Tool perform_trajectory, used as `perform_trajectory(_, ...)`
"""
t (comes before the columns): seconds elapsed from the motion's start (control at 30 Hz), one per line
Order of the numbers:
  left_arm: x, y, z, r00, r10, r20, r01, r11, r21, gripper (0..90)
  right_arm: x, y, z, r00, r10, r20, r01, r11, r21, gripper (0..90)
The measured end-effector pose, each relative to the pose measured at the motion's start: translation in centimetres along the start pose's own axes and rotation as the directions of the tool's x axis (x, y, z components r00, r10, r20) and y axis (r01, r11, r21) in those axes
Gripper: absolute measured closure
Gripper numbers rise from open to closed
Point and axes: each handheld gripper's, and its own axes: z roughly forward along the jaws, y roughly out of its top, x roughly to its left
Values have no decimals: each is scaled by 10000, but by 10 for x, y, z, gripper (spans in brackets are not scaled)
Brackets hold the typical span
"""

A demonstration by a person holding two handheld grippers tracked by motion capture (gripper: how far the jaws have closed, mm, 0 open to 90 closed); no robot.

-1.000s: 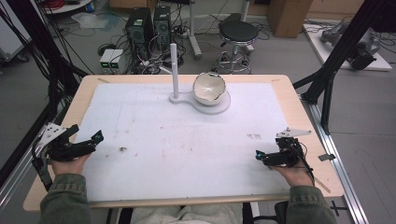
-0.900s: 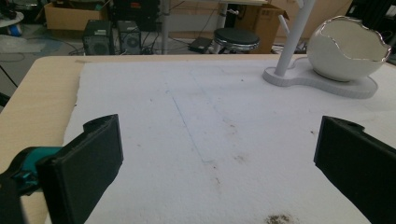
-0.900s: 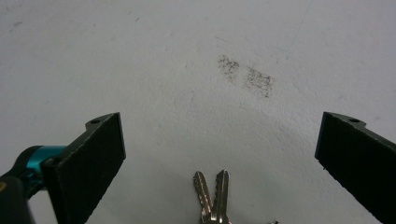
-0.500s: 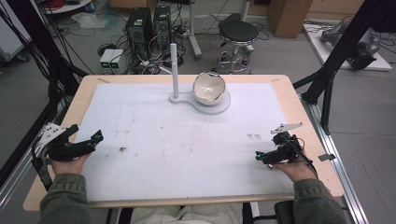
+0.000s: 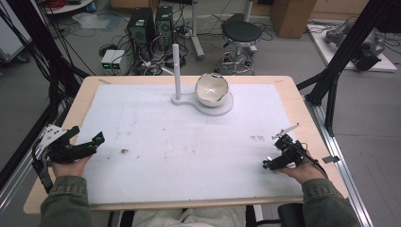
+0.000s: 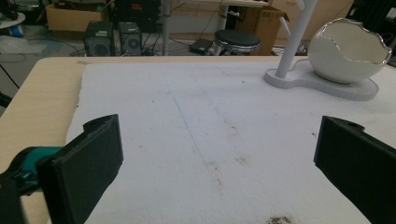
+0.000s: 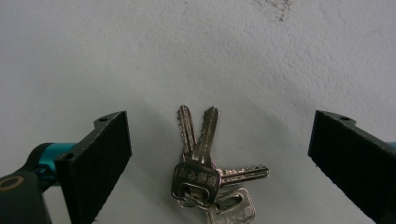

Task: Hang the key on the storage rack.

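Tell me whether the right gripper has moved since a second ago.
Yes, slightly. The right gripper has tipped down toward the mat, its jaws just closing a little over the keys, not yet gripping them.

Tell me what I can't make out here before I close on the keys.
- Keys: right gripper view's bottom edge cuts the lowest key; the ring is hidden under the key heads.
- Keys, high view: hidden beneath the right gripper.
- Key stampings: too small to read.
- Bowl inside: left gripper view, near wall hides its bottom; right edge crops it.
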Motion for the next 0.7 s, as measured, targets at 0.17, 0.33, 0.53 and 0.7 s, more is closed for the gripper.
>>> perform_trajectory(0.17, -1, 0, -1, 10000, -16, 15, 16, 10000, -54, 18, 0, -6, 3, 9997, 245, -19, -244, 9995, 197, 203)
perform_trajectory(0.33, -1, 0, -1, 10000, 4, 15, -4, 10000, -12, 17, 3, -7, 1, 9997, -215, 126, 212, 9995, 227, 494)
perform_trajectory(0.53, -2, 0, -1, 9999, 100, -58, -100, 9999, 1, 18, 2, -2, 0, 9992, 78, -382, -49, 9971, 763, 766)
perform_trajectory(0.7, -1, 0, -1, 9999, 67, -76, -67, 10000, -29, 18, 1, -1, 0, 9988, -61, -488, 100, 9968, 790, 802)
